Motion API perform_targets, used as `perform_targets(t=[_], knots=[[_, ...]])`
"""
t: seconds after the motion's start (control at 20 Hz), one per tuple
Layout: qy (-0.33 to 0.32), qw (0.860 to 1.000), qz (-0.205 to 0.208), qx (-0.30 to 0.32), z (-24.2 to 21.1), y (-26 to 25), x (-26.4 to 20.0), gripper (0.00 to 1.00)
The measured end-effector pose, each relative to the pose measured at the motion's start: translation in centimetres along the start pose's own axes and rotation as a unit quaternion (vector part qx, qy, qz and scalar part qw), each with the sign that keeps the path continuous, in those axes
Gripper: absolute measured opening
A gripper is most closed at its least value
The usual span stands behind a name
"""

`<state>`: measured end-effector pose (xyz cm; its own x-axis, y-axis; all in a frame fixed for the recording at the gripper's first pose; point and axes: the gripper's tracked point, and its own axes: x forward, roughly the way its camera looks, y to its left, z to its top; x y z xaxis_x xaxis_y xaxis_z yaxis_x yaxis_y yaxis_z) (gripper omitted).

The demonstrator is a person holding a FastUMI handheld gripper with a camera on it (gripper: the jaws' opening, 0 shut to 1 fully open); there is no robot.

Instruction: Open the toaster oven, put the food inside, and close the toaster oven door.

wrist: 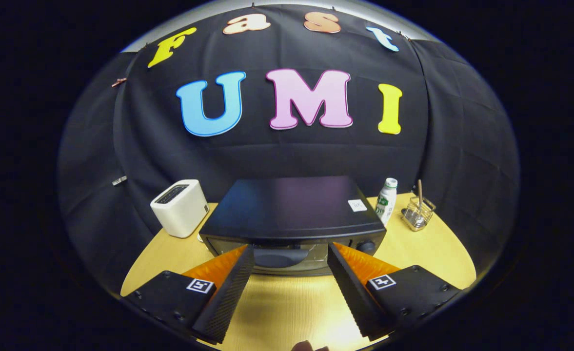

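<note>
Your camera rides on the gripper [290,253] and looks forward and a little down along its spread fingers, from just above the table [287,312], close to the closed toaster oven [294,219] at frame center.

Wooden table [287,312], toaster oven [291,214], white toaster [179,207], bottle [385,201], wire holder [417,214]

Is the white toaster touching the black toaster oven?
Apart. The gripper view shows bare wooden table between the white toaster and the toaster oven. The open fingers point at its door.
</note>
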<state>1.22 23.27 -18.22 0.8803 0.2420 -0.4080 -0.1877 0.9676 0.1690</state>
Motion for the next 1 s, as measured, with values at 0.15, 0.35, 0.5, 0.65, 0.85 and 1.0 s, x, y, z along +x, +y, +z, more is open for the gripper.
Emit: perform_targets(t=[0.15, 0.35, 0.5, 0.65, 0.85, 1.0], knots=[[-0.037, 0.999, 0.0, -0.014, 3.6, -1.7, -1.4, 0.99], [-0.069, 0.998, -0.002, -0.014, 7.2, -4.2, -3.6, 0.99], [-0.088, 0.996, -0.007, -0.009, 9.3, -6.6, -4.9, 0.99], [-0.107, 0.994, -0.012, -0.005, 11.5, -9.1, -6.0, 0.98], [-0.134, 0.99, -0.027, -0.018, 14.6, -12.1, -7.9, 0.98], [-0.15, 0.988, -0.034, -0.033, 16.0, -14.0, -9.1, 0.98]])
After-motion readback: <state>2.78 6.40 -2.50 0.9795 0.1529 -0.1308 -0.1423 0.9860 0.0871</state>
